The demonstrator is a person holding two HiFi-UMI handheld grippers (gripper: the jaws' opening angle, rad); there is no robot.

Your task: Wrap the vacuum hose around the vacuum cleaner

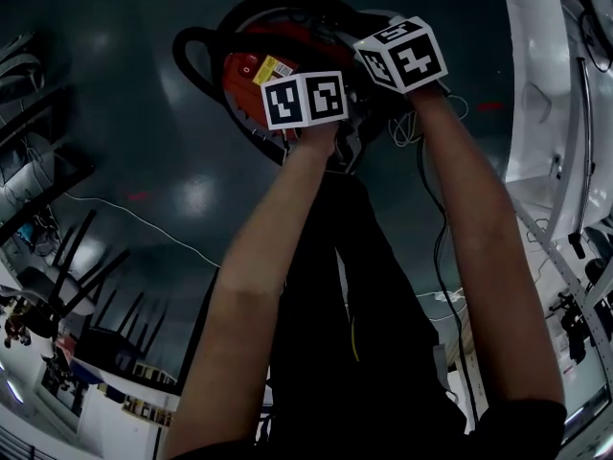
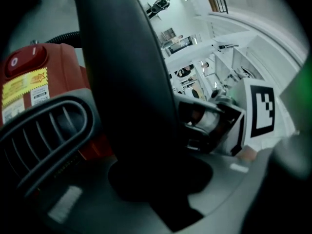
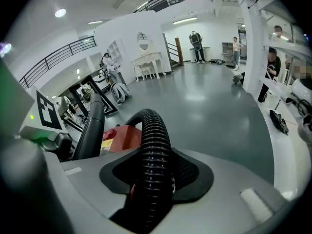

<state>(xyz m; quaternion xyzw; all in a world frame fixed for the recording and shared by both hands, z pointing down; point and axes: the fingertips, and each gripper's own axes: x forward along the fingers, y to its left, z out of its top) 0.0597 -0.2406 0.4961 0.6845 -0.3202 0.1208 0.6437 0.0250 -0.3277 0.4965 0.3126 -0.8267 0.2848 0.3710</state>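
Hose: black and ribbed, grasped in your right claw with the pads pressing on both sides. From the claw its long axis runs up and away, then arches over to the left and drops toward the vacuum. In the head view the rest of it lies as a loop on the floor, curving round the vacuum's far and left sides.

Vacuum: red body, on the floor straight ahead of you, below both claws. Its switch and yellow label face up. A black grille shows nearest the camera in the left gripper view.

Your left claw is clenched on a smooth black bar. The bar stands just beside the red body and leans up and away. You cannot tell whether it is a handle or a wand.

The two claws are near each other. The left one is over the red body, and the right one is just to its right and farther from you.

Room: open glossy floor beyond the vacuum and to its left. Cables trail on the floor at your right, close to the vacuum. A white frame bounds the right edge. People stand far off across the hall.
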